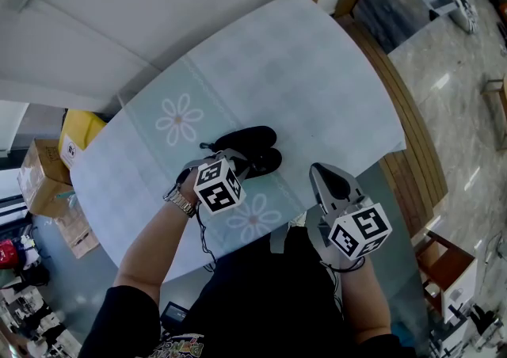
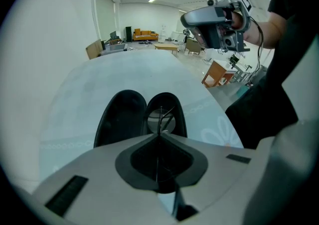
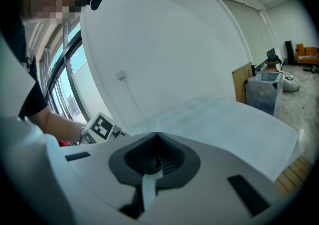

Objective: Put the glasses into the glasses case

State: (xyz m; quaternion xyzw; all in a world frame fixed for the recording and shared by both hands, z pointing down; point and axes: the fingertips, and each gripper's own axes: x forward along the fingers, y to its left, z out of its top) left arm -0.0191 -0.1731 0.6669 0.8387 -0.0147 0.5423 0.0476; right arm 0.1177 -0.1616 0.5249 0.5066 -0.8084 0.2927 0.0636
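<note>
Glasses case [image 1: 247, 142]: blk, open. Glasses [image 2: 162, 119] inside it, left gripper [image 2: 159, 134] pinched on frame. Right gripper [image 1: 321, 171]: beside case, jaws closed, empty.

Counted one worktop [image 1: 317, 71], one glasses case [image 1: 247, 139], one pair of glasses [image 2: 160, 119]. Two grippers were there: left gripper [image 1: 247, 161], right gripper [image 1: 317, 170]. Cloth bore two flower prints [image 1: 179, 119] [image 1: 253, 218]. One cardboard box [image 1: 41, 178] on floor.

Matt black glasses case [image 1: 242, 141], smooth tablecloth [image 1: 301, 71]

Table [image 1: 317, 71], pale checked cloth with flower prints; open black glasses case [image 1: 249, 141] lying near front edge.
</note>
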